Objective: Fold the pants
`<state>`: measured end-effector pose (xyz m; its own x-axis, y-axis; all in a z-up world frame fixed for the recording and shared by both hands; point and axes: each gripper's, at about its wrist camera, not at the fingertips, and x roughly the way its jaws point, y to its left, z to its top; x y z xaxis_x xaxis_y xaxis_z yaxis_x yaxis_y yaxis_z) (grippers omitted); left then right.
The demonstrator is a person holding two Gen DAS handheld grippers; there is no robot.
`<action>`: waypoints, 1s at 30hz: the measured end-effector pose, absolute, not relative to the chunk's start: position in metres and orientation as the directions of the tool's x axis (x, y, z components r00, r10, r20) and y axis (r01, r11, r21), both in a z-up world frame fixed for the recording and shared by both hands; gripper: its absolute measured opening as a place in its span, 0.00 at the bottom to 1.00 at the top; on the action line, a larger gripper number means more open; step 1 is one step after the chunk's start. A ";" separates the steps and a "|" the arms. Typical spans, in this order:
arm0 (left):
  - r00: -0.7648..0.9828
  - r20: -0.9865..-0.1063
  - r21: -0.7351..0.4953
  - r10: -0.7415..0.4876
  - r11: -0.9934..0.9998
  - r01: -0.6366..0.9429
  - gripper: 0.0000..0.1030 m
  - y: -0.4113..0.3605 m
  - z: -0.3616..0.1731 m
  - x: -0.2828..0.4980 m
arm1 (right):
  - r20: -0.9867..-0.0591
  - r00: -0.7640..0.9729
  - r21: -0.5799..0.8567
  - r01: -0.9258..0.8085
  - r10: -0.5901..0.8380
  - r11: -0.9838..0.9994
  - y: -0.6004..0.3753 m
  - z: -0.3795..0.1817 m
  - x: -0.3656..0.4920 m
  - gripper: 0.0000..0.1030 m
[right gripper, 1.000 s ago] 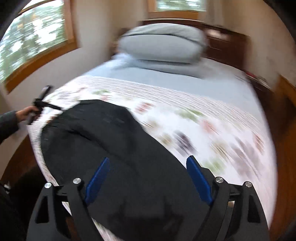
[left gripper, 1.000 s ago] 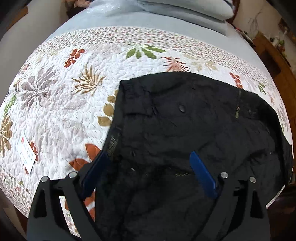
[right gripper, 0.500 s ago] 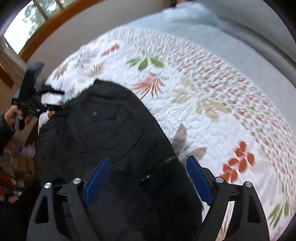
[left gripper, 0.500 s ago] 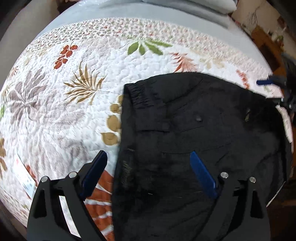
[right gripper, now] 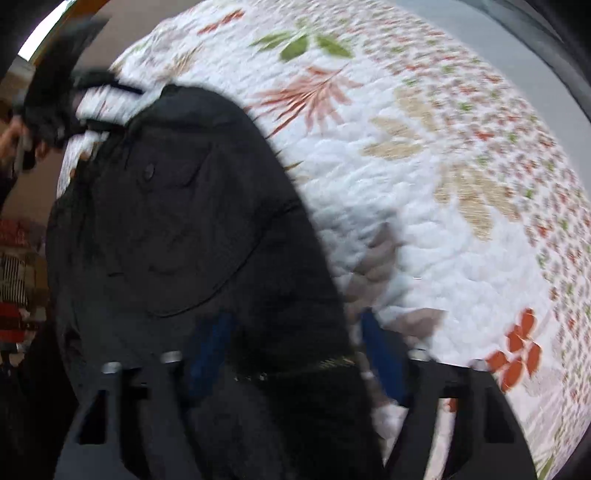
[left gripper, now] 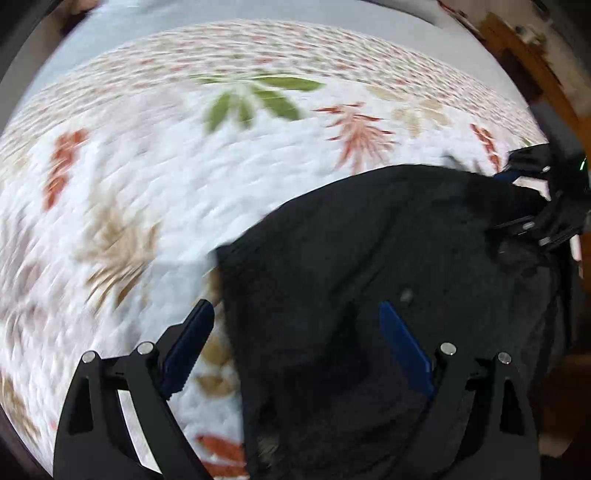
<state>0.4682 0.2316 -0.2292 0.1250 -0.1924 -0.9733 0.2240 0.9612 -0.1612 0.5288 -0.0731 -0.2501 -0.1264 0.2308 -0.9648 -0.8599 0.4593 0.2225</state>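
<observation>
Black pants lie on a floral quilt, waistband end toward the bed's middle. My left gripper is open, straddling the pants' left corner, one finger over quilt, one over fabric. My right gripper is open over the pants' right edge near a zipper; it also shows at the far right of the left wrist view. The pants fill the left half of the right wrist view, with a button showing. Both views are motion-blurred.
The quilt covers the bed, with a grey sheet beyond it. Wooden furniture stands at the bed's right side. The person's hand with the left gripper shows at the upper left of the right wrist view.
Both grippers have dropped closer to the pants and quilt. The left one shifted left toward the waistband corner; the right one tilted down onto the pants' right edge. Both stay open.
</observation>
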 end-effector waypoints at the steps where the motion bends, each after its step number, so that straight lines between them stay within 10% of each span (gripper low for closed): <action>1: 0.119 -0.975 -0.153 -0.187 0.957 0.245 0.88 0.224 -0.231 0.475 | -0.970 -0.106 0.194 -0.877 0.218 0.439 -0.072 -0.252 0.525 0.60; 12: 0.095 -0.993 0.017 -0.067 0.723 0.691 0.88 0.097 -0.239 0.525 | -0.947 -0.110 0.216 -0.913 0.301 0.346 -0.094 -0.222 0.508 0.23; 23: 0.042 -0.999 0.039 0.007 0.578 0.815 0.88 0.043 -0.268 0.539 | -0.933 -0.101 0.204 -0.939 0.346 0.276 -0.112 -0.203 0.483 0.18; 30: -0.082 -0.993 -0.117 -0.085 0.608 0.785 0.36 0.054 -0.269 0.511 | -0.928 -0.069 0.185 -0.939 0.366 0.290 -0.105 -0.203 0.483 0.16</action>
